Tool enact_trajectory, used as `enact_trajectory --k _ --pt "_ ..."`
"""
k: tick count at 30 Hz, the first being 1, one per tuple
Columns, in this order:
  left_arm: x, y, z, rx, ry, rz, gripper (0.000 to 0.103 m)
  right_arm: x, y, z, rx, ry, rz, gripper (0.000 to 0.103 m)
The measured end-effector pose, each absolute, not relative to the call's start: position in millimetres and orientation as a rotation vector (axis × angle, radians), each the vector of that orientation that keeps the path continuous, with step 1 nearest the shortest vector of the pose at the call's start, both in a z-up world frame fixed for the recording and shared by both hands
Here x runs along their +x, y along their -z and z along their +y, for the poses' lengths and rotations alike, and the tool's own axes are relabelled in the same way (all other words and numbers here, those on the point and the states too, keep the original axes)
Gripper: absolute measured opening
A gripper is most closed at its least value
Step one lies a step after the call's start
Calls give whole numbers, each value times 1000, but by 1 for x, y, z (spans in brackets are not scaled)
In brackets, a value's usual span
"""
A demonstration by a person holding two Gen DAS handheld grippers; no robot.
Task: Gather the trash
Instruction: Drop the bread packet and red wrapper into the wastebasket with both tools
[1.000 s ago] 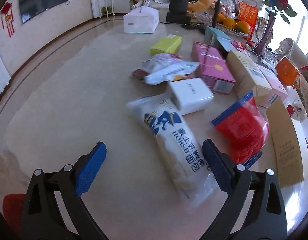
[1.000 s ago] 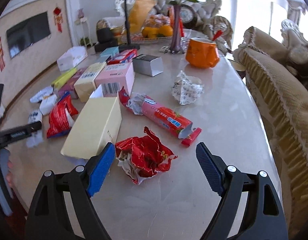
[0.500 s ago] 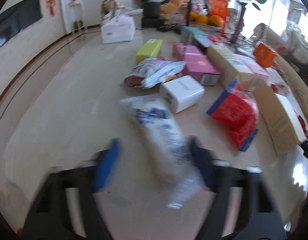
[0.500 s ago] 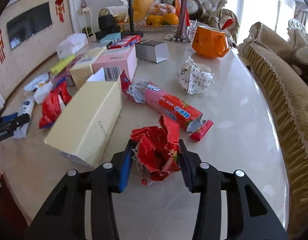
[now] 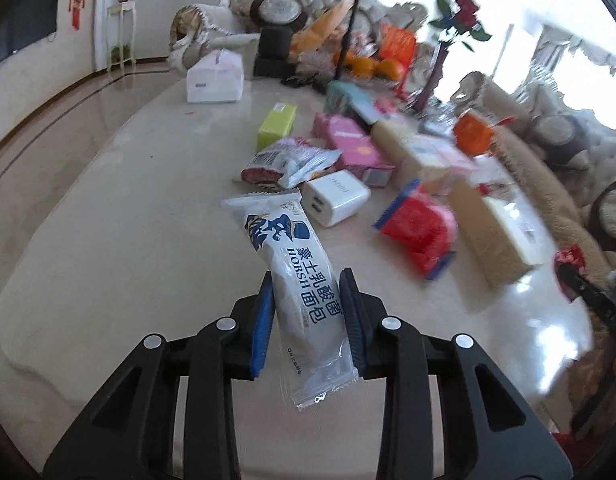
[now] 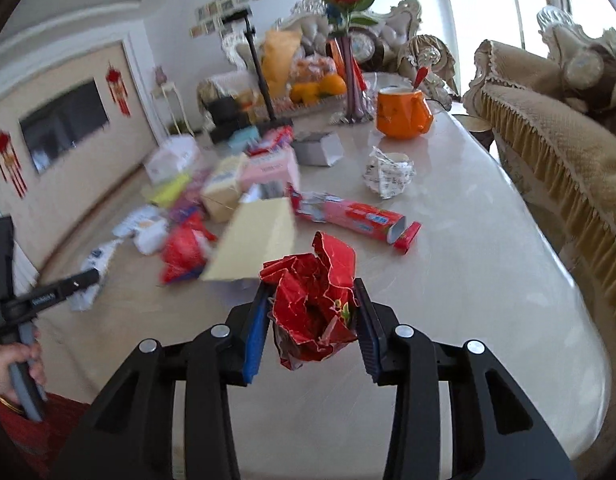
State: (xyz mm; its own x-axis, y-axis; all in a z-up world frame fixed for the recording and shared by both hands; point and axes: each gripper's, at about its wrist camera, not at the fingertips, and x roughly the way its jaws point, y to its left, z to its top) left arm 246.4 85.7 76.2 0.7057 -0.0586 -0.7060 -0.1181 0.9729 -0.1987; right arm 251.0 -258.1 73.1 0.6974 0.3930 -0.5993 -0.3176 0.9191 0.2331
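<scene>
My left gripper (image 5: pixel 308 280) is shut on a white bread wrapper with blue print (image 5: pixel 296 276) and holds it lifted off the marble table (image 5: pixel 108 240). My right gripper (image 6: pixel 312 288) is shut on a crumpled red wrapper (image 6: pixel 314 304), also lifted above the table (image 6: pixel 488 280). The left gripper shows at the left of the right wrist view (image 6: pixel 48 292), still holding the white wrapper (image 6: pixel 94 260). The right gripper with the red wrapper shows at the right edge of the left wrist view (image 5: pixel 568 264).
On the table lie a red snack bag (image 5: pixel 420 232), a white box (image 5: pixel 336 198), pink boxes (image 5: pixel 356 148), a green box (image 5: pixel 276 124), a beige carton (image 6: pixel 256 244), a pink tube pack (image 6: pixel 356 220), crumpled paper (image 6: pixel 388 172) and an orange mug (image 6: pixel 404 114). A sofa (image 6: pixel 568 152) runs along the right.
Both grippers closed from open: the left on the white bread wrapper, the right on the crumpled red wrapper. Both lifted their wrappers off the table.
</scene>
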Motion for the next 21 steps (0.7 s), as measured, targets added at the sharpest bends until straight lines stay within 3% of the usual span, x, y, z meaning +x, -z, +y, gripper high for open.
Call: enact_trajectory --k 7,13,17,18,19,20,21 --pt "139 -104 57 -142 186 700 32 149 -77 -245 210 -545 665 38" --pt "74 -60 27 -126 286 780 29 72 -32 -209 260 -622 773 38" --pt "75 -51 39 -194 190 758 29 58 -17 -191 236 -651 830 38" --pt "85 -60 42 -190 150 740 36 60 -21 -190 228 -648 820 38" --pt "94 -67 42 -173 113 721 59 63 -25 -189 220 -637 806 38" --pt "103 -73 41 -146 78 703 71 68 -30 -189 219 -629 792 38" --pt "111 -77 39 -120 52 694 78 71 -32 -191 226 -627 787 38"
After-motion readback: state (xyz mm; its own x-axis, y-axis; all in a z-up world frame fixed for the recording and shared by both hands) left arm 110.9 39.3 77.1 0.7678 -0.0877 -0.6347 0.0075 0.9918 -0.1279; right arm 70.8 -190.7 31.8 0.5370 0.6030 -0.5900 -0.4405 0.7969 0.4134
